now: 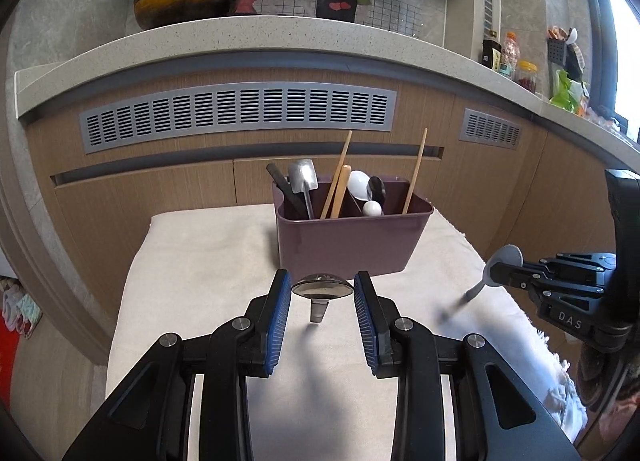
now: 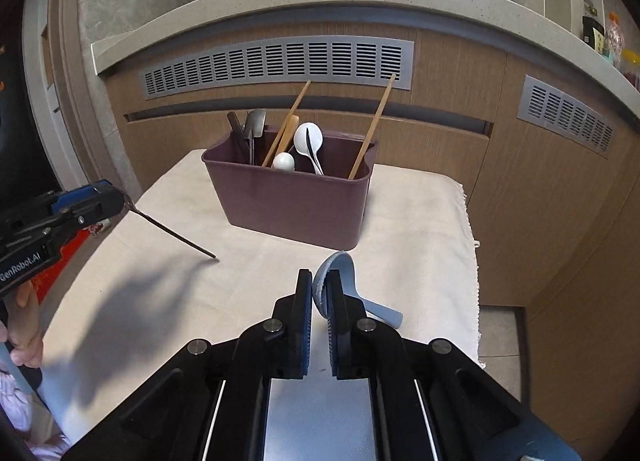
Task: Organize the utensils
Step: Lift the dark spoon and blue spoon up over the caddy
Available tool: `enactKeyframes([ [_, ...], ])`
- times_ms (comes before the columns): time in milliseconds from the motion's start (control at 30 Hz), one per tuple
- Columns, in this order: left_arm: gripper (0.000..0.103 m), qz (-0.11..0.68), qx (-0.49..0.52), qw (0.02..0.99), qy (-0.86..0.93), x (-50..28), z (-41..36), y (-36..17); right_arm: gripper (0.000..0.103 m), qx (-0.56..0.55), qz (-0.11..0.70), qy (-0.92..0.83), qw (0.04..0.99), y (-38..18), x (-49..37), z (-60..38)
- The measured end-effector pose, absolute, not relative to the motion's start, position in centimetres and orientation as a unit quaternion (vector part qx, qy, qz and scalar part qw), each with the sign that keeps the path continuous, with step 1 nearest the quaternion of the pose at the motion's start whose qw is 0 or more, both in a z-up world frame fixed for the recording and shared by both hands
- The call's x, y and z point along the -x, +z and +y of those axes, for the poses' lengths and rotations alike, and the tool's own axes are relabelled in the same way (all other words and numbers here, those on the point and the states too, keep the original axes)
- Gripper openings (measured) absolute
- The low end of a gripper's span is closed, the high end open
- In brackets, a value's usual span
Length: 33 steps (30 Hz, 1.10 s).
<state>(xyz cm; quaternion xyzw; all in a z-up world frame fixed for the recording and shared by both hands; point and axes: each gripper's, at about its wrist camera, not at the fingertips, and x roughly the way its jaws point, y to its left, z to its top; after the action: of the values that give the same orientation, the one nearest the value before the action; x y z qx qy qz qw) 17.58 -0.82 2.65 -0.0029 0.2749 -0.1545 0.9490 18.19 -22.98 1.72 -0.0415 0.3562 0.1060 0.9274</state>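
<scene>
Blue-grey ceramic up close: the right hand-held gripper point(image 2: 319, 301) is pinching the pale blue soup spoon point(image 2: 334, 273) by the edge of its bowl, jaws pressed together on it, the handle trailing off to the right and low. Over on the other side, the left hand-held gripper point(image 1: 322, 293) has a metal spoon point(image 1: 322, 288) pinched across its bowl between the blue pads, partly spread around it, with the thin handle hanging down toward the cream cloth point(image 1: 208, 261) on the desk. Both spoons are lifted clear of the cloth.

Straight ahead of both sits the mauve utensil caddy point(image 1: 344, 245), already crowded with chopsticks point(image 1: 416, 171), white spoons point(image 1: 357, 183) and a dark spatula.

Risks from here, as I judge it: both grips are on smooth, curved bowls, so either spoon could swivel or slip out. The dangling handles could also catch the caddy's rim or knock the leaning chopsticks on the way in.
</scene>
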Motion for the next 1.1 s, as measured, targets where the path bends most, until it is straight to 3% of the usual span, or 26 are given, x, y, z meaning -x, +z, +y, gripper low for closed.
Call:
enactKeyframes([
  [467, 0.033, 0.241, 0.003, 0.958, -0.157, -16.0, -0.6, 6.5, 0.006, -0.008, 0.284, 0.142, 0.948, 10.6, -15.7, -23.2],
  [800, 0.033, 0.124, -0.004, 0.975, -0.185, -16.0, -1.3, 19.5, 0.006, -0.053, 0.159, 0.188, 0.968, 23.3, -16.3, -23.5],
  [933, 0.033, 0.103, 0.001, 0.978, -0.182, -18.4, -1.2, 21.5, 0.006, -0.054, 0.149, 0.184, 0.97, 24.3, -19.0, -23.0],
  [1100, 0.033, 0.132, 0.008, 0.973, -0.187, -22.8, -1.1, 20.4, 0.006, -0.059, 0.177, 0.187, 0.964, 22.4, -23.1, -22.3],
])
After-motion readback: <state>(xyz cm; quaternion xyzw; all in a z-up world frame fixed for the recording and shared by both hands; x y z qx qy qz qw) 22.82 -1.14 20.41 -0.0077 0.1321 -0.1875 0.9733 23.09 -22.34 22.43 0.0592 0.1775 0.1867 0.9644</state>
